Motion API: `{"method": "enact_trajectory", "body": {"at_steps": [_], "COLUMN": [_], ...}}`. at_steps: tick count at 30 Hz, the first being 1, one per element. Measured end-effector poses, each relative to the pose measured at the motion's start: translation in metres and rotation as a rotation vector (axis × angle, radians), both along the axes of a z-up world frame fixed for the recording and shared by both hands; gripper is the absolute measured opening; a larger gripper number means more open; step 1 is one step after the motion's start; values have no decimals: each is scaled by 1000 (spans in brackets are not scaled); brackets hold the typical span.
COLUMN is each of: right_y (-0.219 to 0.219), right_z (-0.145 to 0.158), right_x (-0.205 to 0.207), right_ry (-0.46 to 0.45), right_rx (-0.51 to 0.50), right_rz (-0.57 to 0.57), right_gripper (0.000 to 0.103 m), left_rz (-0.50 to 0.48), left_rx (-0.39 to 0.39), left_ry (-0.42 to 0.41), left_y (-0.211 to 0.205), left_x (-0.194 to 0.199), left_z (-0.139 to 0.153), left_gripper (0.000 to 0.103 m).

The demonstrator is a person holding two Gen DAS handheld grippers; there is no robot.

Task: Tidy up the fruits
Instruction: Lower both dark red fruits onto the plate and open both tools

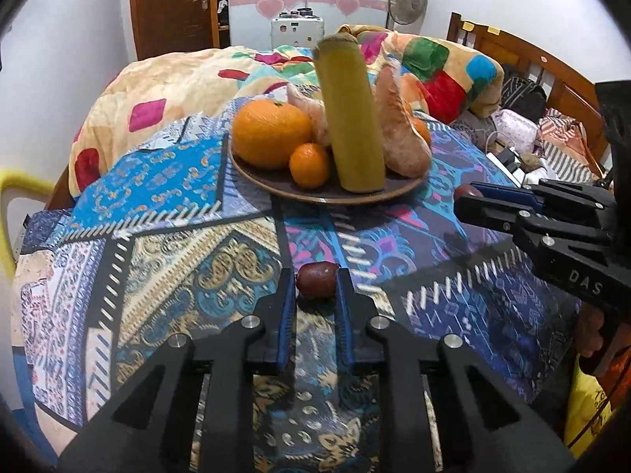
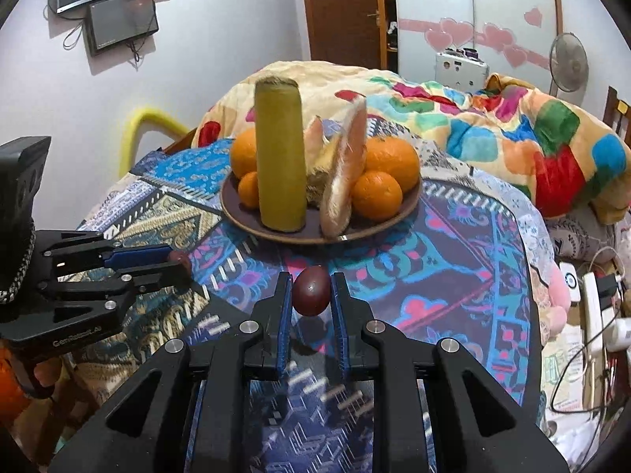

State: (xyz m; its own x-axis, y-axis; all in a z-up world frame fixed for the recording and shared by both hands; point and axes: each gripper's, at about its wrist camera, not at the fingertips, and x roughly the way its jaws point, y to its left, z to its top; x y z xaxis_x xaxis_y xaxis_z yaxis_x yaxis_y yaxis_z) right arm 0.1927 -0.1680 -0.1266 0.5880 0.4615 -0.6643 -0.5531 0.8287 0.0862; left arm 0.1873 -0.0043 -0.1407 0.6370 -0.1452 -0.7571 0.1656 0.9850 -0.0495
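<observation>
Fruit is in both claws: the left gripper (image 1: 315, 287) pinches a dark red fruit (image 1: 317, 280) between its blue pads, and the right gripper (image 2: 311, 293) pinches a second one (image 2: 310, 291); I judge both are held raised over the patterned cloth (image 1: 177, 244) for carrying to the far plate (image 1: 256, 177), where oranges (image 1: 270, 134) are gathered with other food.

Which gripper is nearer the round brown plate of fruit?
Right, it seems. The right gripper, shut on a small dark red fruit, sits just short of the plate's front rim; the left gripper, gripping a second dark red fruit, is further back.
</observation>
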Motion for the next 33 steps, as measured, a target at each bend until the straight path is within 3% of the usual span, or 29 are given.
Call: {"method": "enact_trajectory", "body": {"at_steps": [18,33], "right_y": [27,32], "right_z": [20,19], "right_x": [45,49], "right_ry": [-64,-96], "right_rx": [5,-21], "right_rz": [5,-1], "right_gripper": [18,18], "left_rz": [36,26], "left_rx": [-15,-16], "left_ry": [-14,5], "left_y": [23,20], "left_x": [69,83], "left_z": [15,9], "left_gripper": [20,23]}}
